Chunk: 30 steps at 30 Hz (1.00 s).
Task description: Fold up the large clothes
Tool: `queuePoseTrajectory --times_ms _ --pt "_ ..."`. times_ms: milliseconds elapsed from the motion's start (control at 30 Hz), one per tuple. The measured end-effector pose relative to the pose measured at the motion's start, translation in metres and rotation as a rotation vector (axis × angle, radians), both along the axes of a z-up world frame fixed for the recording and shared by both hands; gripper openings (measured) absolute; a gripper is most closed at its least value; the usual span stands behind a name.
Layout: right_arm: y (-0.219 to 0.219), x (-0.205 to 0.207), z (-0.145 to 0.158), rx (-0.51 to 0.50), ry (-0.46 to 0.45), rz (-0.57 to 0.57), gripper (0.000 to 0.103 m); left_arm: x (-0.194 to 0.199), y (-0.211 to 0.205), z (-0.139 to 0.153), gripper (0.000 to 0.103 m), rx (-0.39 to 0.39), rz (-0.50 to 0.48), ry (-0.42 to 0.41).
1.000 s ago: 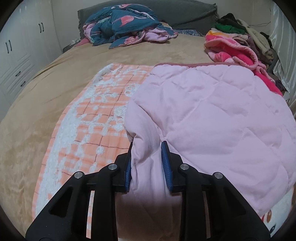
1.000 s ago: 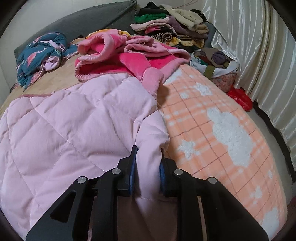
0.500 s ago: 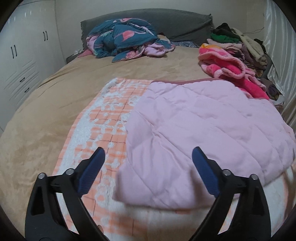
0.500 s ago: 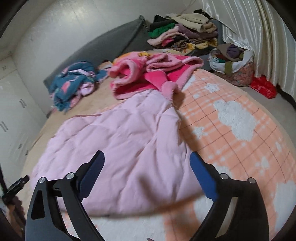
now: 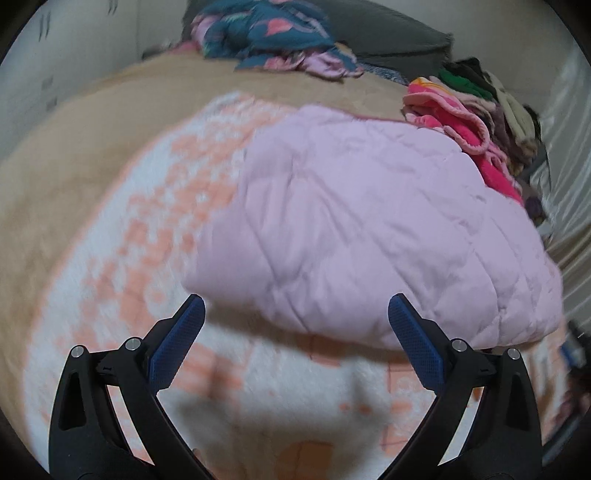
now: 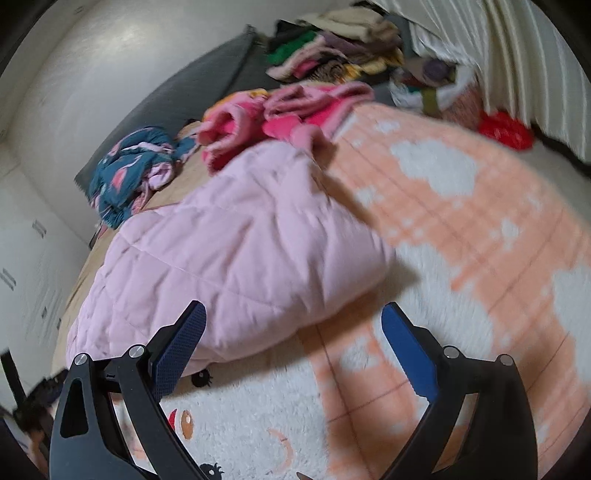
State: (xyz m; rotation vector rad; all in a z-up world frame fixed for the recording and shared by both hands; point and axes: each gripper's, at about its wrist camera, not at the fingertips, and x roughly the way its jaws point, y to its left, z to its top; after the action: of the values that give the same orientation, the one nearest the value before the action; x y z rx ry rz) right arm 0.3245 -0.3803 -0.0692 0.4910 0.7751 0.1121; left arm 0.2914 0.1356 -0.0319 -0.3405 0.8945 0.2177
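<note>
A pale pink quilted garment (image 5: 362, 221) lies folded on an orange-and-white checked fleece blanket (image 5: 122, 258) on the bed. My left gripper (image 5: 295, 299) hovers just short of the garment's near edge. Its jaws are opening wide, and nothing is between the blue pads (image 5: 177, 343). In the right wrist view the same pink garment (image 6: 236, 266) lies ahead and to the left on the blanket (image 6: 480, 236). My right gripper (image 6: 292, 305) stands open at the garment's near corner and holds nothing. Both views are blurred by motion.
Behind the garment lie a bright pink fleece piece (image 6: 280, 118) and a tall heap of mixed clothes (image 6: 343, 48). A crumpled teal patterned garment (image 5: 266, 33) sits near the grey headboard (image 5: 391, 40). White cupboards (image 5: 48, 66) are on the left, a curtain (image 6: 517, 59) on the right.
Both grippers let go of the pink garment's folded edge and opened wide. They pulled back toward the near side of the bed, and the garment now lies flat on the blanket.
</note>
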Motion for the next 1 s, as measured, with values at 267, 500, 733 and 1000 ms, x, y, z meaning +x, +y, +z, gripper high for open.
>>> queuePoseTrajectory --times_ms 267,500,733,1000 --pt "0.007 0.019 -0.026 0.144 0.056 -0.048 0.095 0.008 0.019 -0.026 0.094 -0.255 0.097 0.005" --pt "0.013 0.048 -0.037 0.181 0.087 -0.062 0.099 0.037 0.019 -0.047 0.094 -0.387 0.138 0.022" --pt "0.022 0.066 -0.043 0.215 0.079 -0.083 0.099 0.058 0.025 -0.059 0.095 -0.474 0.207 -0.008" --pt "0.036 0.079 -0.043 0.169 0.043 -0.065 0.089 0.064 0.024 -0.068 0.095 -0.474 0.211 -0.067"
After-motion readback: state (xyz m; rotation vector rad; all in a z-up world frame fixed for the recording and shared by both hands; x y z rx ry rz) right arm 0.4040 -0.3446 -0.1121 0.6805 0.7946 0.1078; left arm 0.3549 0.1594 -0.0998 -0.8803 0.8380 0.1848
